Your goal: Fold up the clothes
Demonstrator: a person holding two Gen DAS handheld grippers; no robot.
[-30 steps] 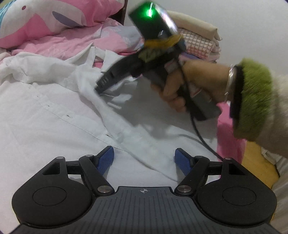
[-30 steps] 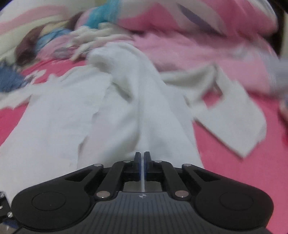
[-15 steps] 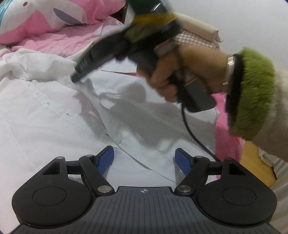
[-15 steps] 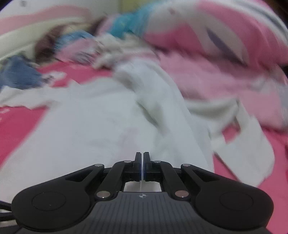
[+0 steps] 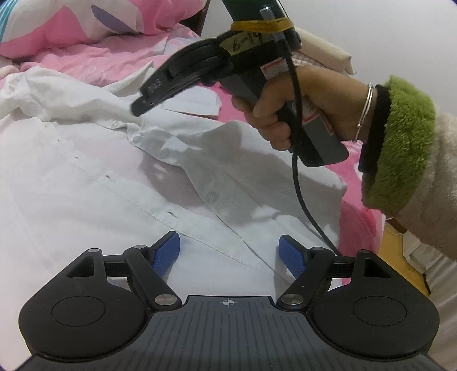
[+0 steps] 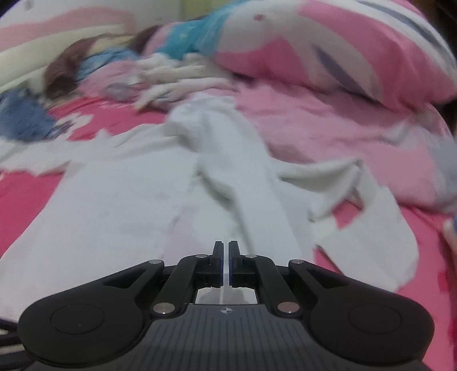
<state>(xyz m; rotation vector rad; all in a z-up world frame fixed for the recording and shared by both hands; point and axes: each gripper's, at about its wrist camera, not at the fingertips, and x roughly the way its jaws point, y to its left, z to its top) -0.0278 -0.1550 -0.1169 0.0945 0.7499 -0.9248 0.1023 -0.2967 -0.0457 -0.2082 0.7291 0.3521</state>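
A white button-up shirt [image 5: 85, 199] lies spread front-up on the pink bed, its button placket running diagonally. My left gripper [image 5: 230, 251] hovers open over the lower front, blue pads wide apart with only flat cloth below them. In the left wrist view my right gripper [image 5: 137, 107], held by a hand [image 5: 274, 114], hangs just above the shirt's folded edge near the collar. Its jaws are opening: in its own blurred view the right gripper [image 6: 225, 251] shows a narrow slit between the pads with no cloth pinched. A rumpled sleeve [image 6: 234, 159] runs away from it.
A pink and white pillow [image 5: 85, 25] lies at the head of the bed. Folded clothes [image 5: 322, 57] are stacked at the back right. The fluffy green cuff [image 5: 400, 137] and the black cable [image 5: 302, 199] cross the right side. Other garments [image 6: 25, 120] lie at the far left.
The right gripper rose from the shirt's edge and swung up and right. The cloth it pinched now lies on the shirt, and a slit has appeared between its pads. The left gripper stayed put.
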